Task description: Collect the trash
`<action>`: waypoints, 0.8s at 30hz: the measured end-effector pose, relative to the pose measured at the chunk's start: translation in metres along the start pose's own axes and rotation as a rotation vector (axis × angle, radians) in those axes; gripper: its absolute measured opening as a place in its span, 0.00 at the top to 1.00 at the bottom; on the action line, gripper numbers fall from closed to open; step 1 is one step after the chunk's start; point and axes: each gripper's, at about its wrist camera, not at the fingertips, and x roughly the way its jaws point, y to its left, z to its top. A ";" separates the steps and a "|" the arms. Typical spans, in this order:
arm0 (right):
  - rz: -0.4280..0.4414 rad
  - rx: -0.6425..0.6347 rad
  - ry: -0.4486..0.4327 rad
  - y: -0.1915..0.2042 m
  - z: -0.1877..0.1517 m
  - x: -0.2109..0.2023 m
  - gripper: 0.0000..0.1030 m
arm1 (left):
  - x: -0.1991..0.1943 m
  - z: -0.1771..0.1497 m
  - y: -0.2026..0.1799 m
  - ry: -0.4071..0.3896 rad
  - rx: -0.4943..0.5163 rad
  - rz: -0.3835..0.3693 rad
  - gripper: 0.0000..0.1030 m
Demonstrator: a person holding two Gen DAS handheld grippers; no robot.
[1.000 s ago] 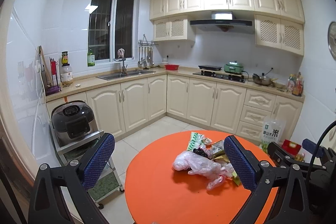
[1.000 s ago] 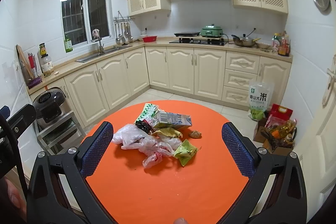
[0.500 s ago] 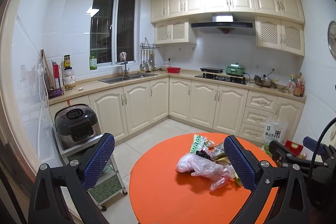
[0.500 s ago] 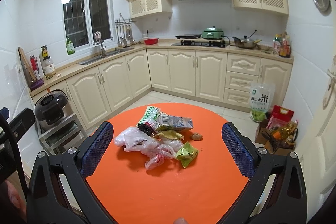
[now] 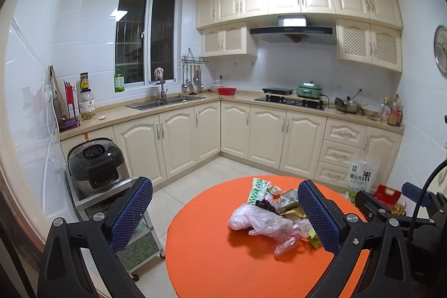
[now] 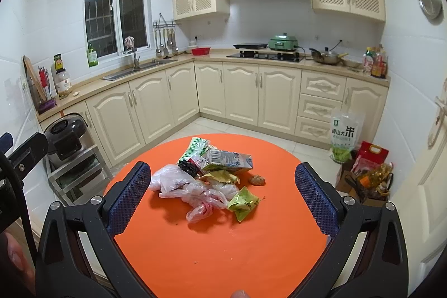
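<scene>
Both claws spread wide, holding nothing: left claw [image 5: 225, 210], right claw [image 6: 223, 193]. Trash pile [image 6: 208, 179] sits mid orange counter [image 6: 212, 247]: plastic bags [image 6: 178, 182], carton [image 6: 227, 159], green wrapper [image 6: 243, 202]. Claws hover above, not touching.

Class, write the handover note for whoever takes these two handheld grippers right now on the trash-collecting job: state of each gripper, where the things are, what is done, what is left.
Left gripper: open, empty, held above the near left edge of the orange table.
Right gripper: open, empty, facing the pile.
Trash: one heap mid-table, with clear plastic bags, a milk carton, a green wrapper, and a small brown scrap lying just apart from the heap.
Done: nothing picked up yet.
Left: collect every piece. No bin shows in either view, so find one first.
</scene>
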 end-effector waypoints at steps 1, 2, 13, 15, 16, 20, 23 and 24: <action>0.003 -0.002 0.001 0.000 0.000 0.001 0.00 | 0.001 -0.001 0.001 0.000 -0.001 0.001 0.01; 0.005 -0.004 0.002 0.001 0.002 0.003 0.00 | 0.003 -0.002 0.001 0.001 -0.001 0.003 0.01; -0.024 0.010 0.078 -0.018 -0.007 0.044 0.00 | 0.055 -0.015 -0.004 0.082 0.002 0.001 0.01; -0.036 0.017 0.104 -0.025 -0.012 0.055 0.00 | 0.068 -0.018 -0.007 0.108 0.004 0.000 0.01; -0.040 0.021 0.124 -0.030 -0.015 0.064 0.00 | 0.074 -0.019 -0.008 0.118 0.006 -0.002 0.01; -0.037 0.034 0.190 -0.040 -0.028 0.091 0.01 | 0.105 -0.026 -0.013 0.178 0.016 -0.007 0.01; -0.040 0.034 0.242 -0.046 -0.040 0.110 0.05 | 0.134 -0.035 -0.017 0.237 0.018 -0.011 0.01; -0.038 0.035 0.261 -0.048 -0.044 0.116 0.05 | 0.141 -0.037 -0.019 0.251 0.018 -0.013 0.01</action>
